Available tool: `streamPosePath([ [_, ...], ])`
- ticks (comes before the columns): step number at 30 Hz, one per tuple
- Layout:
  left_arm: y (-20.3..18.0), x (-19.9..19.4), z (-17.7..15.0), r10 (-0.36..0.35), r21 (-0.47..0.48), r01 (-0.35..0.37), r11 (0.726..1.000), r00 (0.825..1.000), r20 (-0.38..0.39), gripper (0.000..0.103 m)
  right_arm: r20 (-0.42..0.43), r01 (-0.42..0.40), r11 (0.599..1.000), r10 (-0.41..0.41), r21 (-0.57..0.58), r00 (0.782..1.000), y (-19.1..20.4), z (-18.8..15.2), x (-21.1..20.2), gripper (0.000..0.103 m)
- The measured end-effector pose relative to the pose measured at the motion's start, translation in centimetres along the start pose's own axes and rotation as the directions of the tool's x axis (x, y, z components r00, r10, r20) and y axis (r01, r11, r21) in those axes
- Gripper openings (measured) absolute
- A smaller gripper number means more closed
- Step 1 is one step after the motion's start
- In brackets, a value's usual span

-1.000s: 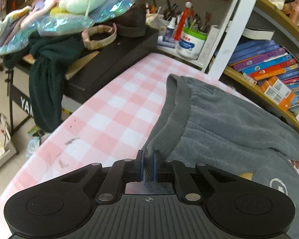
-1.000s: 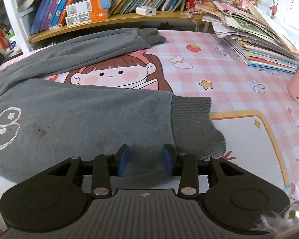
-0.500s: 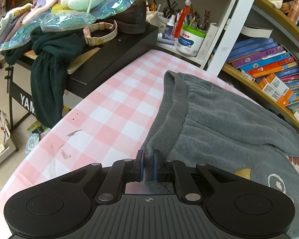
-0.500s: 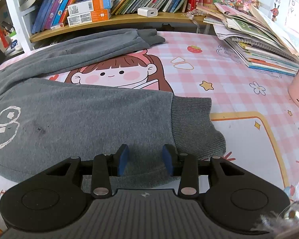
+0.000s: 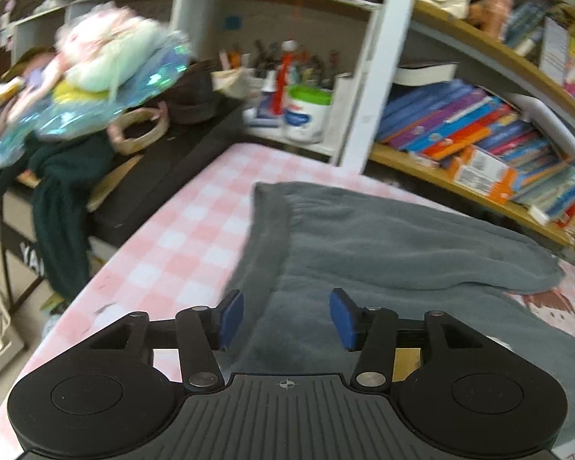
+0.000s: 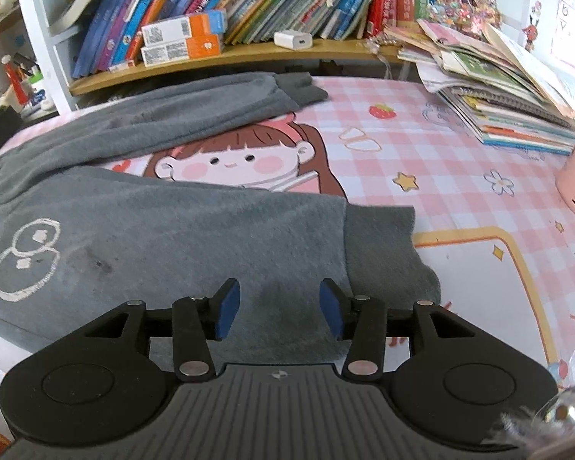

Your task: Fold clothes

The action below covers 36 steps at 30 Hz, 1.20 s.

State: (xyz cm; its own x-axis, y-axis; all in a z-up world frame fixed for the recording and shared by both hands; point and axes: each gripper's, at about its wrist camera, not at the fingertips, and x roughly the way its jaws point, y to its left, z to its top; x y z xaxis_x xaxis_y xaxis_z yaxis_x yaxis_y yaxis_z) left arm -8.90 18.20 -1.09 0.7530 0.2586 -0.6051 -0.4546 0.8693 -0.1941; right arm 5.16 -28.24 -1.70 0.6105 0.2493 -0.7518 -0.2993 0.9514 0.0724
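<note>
Pink tablecloth (image 6: pixel 460 161): grey trousers (image 6: pixel 172 237) under parted jaws.

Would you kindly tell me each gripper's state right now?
Left gripper: open, just released the grey trousers.
Right gripper: open, jaws just widening, holding nothing.

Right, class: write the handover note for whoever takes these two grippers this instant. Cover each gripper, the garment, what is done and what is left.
Left gripper: jaws have just been opening, now open, released from the waistband; cloth lies below, pads clear of it.
Right gripper: jaws have just been opening, now open over the near leg by its cuff, gripping nothing.
Grey trousers: spread flat on the pink checked table cover, legs apart, far leg towards the bookshelf, waistband at the left end.
Done: laid out.
Left: every fold, probably one leg onto the other first.
</note>
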Motion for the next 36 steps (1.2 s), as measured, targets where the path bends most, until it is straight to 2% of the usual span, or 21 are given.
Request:
streamPosePath([
  [2, -1.1, 0.0, 0.2, -0.016, 0.023, 0.016, 1.000, 1.000, 0.003, 0.064, 0.010, -0.014, 1.000, 0.014, -0.003, 1.000, 0.3, 0.3, -0.3, 0.048],
  [4, -2.1, -0.1, 0.3, -0.031, 0.046, 0.031, 0.998, 1.000, -0.002, 0.067, 0.016, -0.031, 1.000, 0.031, -0.006, 0.999, 0.6, 0.5, -0.5, 0.050],
  [11, -4.4, 0.2, 0.2, -0.098, 0.081, 0.102, 0.992, 0.994, -0.050, 0.069, 0.013, -0.064, 0.998, 0.064, -0.030, 0.998, 1.7, 1.0, -0.5, 0.056],
  [20, -5.4, 1.0, -0.4, -0.106, 0.101, 0.114, 0.988, 0.990, -0.089, 0.076, -0.009, -0.073, 0.997, 0.073, -0.040, 0.997, 2.1, 1.0, 0.2, 0.062],
  [26, -6.3, 1.5, -0.5, -0.115, 0.128, 0.129, 0.983, 0.988, -0.107, 0.078, -0.024, -0.076, 0.996, 0.075, -0.041, 0.997, 2.2, 1.2, 0.9, 0.063],
  [36, -6.6, 2.8, -0.3, -0.107, 0.134, 0.126, 0.983, 0.985, -0.136, 0.081, -0.045, -0.084, 0.996, 0.083, -0.033, 0.996, 2.0, 2.6, 2.6, 0.072],
])
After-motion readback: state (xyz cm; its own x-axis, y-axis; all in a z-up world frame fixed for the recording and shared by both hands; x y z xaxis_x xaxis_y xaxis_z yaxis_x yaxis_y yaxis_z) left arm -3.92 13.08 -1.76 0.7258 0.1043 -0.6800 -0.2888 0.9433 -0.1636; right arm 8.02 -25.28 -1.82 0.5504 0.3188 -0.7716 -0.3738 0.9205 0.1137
